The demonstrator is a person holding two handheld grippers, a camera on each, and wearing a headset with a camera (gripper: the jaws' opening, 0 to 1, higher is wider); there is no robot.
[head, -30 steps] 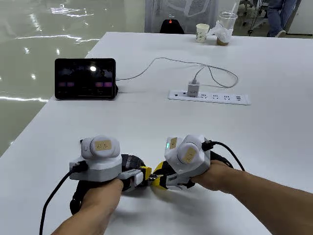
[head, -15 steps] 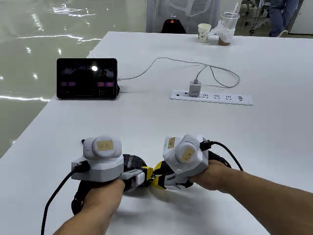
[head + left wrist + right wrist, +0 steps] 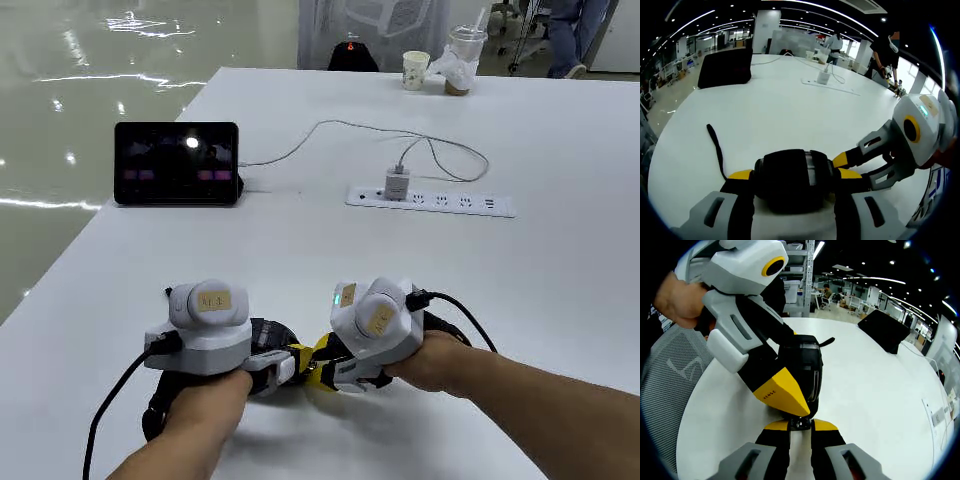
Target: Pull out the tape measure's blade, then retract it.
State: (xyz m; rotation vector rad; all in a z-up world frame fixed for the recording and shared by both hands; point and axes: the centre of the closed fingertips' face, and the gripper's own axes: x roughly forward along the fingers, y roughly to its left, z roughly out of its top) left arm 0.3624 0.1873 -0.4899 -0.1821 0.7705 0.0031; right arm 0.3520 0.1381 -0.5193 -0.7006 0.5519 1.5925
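The black tape measure (image 3: 792, 180) sits on the white table (image 3: 300, 250), clamped between the yellow-tipped jaws of my left gripper (image 3: 792, 174), which is shut on its body. In the head view the tape measure (image 3: 268, 332) shows just right of the left gripper (image 3: 285, 352). My right gripper (image 3: 800, 426) faces it from the right, jaws shut on the small dark blade hook (image 3: 800, 423) at the case's mouth. No length of blade shows between the case (image 3: 804, 367) and the right gripper (image 3: 318, 363). The case's black strap (image 3: 715, 145) lies on the table.
A dark tablet (image 3: 176, 162) stands at the left. A white power strip (image 3: 428, 198) with a charger and cable lies further back. Cups (image 3: 414, 68) stand at the far edge. Each gripper trails a black cable (image 3: 110, 400) towards me.
The right gripper has rolled a little and edged slightly towards the left one. Both grips look the same, and the tape measure has not moved.
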